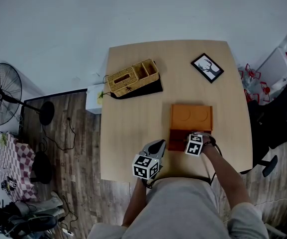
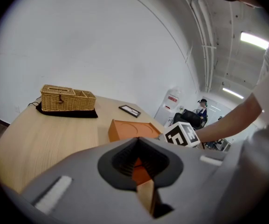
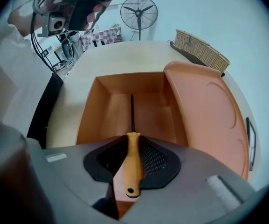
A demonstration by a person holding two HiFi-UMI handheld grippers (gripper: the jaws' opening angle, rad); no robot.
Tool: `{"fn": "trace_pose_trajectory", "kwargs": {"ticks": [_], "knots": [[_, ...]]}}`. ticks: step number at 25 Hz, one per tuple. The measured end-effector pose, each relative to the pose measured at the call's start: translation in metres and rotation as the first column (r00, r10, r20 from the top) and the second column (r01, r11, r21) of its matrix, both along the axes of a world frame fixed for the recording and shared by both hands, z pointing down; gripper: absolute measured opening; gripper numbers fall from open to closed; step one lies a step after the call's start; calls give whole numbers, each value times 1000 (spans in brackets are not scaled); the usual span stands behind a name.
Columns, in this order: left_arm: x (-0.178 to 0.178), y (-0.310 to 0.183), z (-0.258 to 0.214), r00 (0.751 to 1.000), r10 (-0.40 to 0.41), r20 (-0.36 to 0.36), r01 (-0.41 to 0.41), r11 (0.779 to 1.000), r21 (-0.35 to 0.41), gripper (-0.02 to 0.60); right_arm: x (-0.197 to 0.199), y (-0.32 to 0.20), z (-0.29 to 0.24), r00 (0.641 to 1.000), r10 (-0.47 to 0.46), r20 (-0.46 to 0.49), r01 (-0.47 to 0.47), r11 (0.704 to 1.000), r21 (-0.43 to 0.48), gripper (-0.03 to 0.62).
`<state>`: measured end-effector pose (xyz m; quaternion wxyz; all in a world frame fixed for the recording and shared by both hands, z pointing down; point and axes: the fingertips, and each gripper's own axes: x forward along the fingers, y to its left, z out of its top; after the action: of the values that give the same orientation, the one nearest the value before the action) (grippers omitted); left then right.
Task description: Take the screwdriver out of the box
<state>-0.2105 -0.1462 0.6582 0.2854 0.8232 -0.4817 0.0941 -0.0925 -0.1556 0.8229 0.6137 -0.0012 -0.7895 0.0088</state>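
Note:
The orange box (image 3: 125, 85) stands open on the table, its lid (image 3: 209, 111) laid back flat beside it. Inside lies the screwdriver (image 3: 133, 155), orange handle toward me and its thin dark shaft pointing to the box's far wall. My right gripper (image 3: 133, 167) points steeply down into the box, and its pads sit against both sides of the handle. The head view shows that gripper (image 1: 195, 136) over the box (image 1: 179, 139) near the table's front edge. My left gripper (image 1: 157, 146) hovers just left of the box, its jaws together and nothing between them (image 2: 144, 190).
A wicker basket (image 1: 132, 77) on a black mat stands at the table's far left. A small framed picture (image 1: 207, 67) lies at the far right. A floor fan (image 1: 1, 93) stands off the table's left side, with clutter and a chair base to the right.

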Motion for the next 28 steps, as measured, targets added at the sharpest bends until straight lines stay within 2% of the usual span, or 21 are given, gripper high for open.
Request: {"fn": "trace_pose_trajectory", "kwargs": {"ticks": [6,28], "knots": [[0,1,-2,1000,3,1,-3,1000,6,54,0,-3,-4,997,66,33,-66,998,-6,74],[5,3,-1,1000,20,13,-20,1000,5,54,4,-2,-14,993,96,73,-97,995,6,72]]}}
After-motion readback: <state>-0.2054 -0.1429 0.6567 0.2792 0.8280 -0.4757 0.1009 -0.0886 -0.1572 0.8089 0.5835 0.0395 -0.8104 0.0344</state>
